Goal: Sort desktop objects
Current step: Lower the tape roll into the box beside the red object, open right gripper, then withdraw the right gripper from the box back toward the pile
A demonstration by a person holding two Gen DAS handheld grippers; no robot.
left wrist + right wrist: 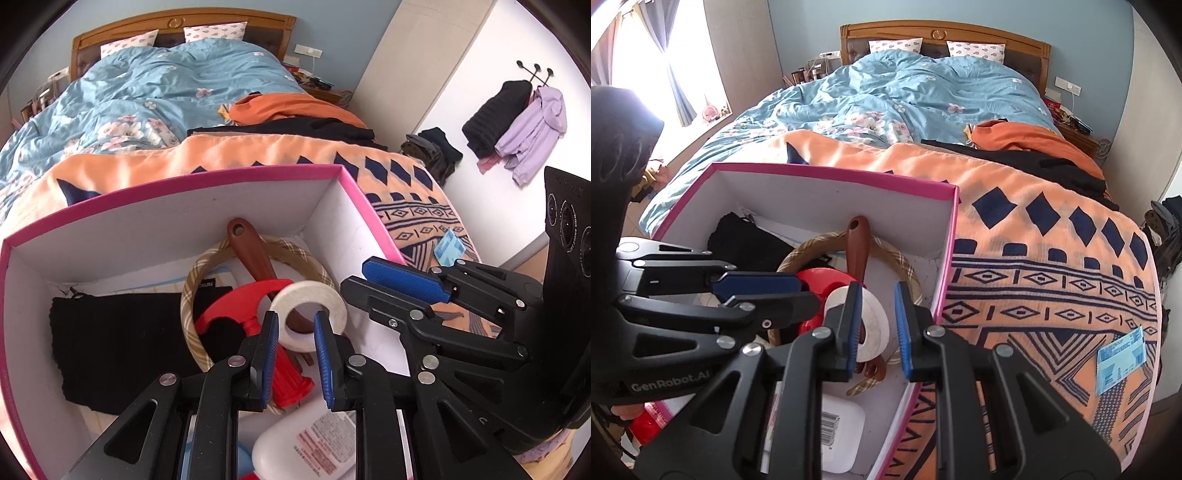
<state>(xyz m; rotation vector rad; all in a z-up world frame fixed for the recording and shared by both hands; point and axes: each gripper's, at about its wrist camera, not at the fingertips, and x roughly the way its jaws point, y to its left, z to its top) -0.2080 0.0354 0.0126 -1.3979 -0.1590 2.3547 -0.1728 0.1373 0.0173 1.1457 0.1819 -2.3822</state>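
**Location.** The sorted objects are contained in the pink-rimmed box [184, 181], which is set on the patterned blanket [1034, 258] of the bed. One blue packet [1121, 363] is left outside the box, flat on the blanket and well apart from the box wall.

**Tool state.** The left tool [296, 321] and the right tool [877, 291] are both held above the box interior, pointed downward. Both are clenched to their narrow setting, and nothing is gripped in either (the tape roll seen between the pads lies below them, not in them).

**Handling.**
- Blue packet: judged to be light, thin and flexible. Because it lies flat, it should be taken at an edge, and slipping on the soft blanket is to be expected.
- Tape roll [332, 295]: judged to be light and stiff. It is best gripped across the ring wall, with one pad in the hole.
- Red plastic hammer [236, 306]: judged to be light and rigid. The ribbed handle is the preferred grip.
- Brown-handled utensil [247, 247]: rigid, to be taken at the handle (its head is hidden).
- Plaid ring [190, 295]: probably slightly yielding, to be pinched across the band.
- Black cloth [110, 339]: soft and limp, to be gathered at a fold.
- White labelled container [306, 439]: smooth and possibly slippery. Its weight cannot be told.

**Count.** One box, one packet, one tape roll, one hammer, one utensil, one ring, one cloth, one container and two tools are counted.
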